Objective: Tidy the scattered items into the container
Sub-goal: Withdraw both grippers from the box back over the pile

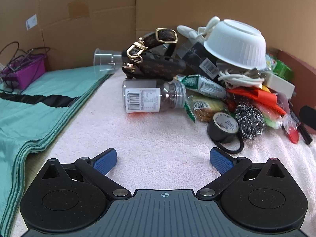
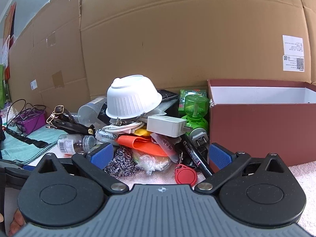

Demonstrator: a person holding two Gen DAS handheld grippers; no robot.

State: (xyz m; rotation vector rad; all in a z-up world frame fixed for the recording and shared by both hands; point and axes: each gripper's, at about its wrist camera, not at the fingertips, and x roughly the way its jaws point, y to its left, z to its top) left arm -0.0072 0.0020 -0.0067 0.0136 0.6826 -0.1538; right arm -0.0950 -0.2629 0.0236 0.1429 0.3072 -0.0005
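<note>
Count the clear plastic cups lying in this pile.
2. One clear cup lies on its side at the pile's left edge, behind the strap. Another cup lies just left of the upturned white bowl. More may be buried underneath.

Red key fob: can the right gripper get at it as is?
Probably yes. The red key fob lies on the towel just ahead of the right gripper, jaws open, nothing on top of it. A black pen beside it might get nudged.
</note>
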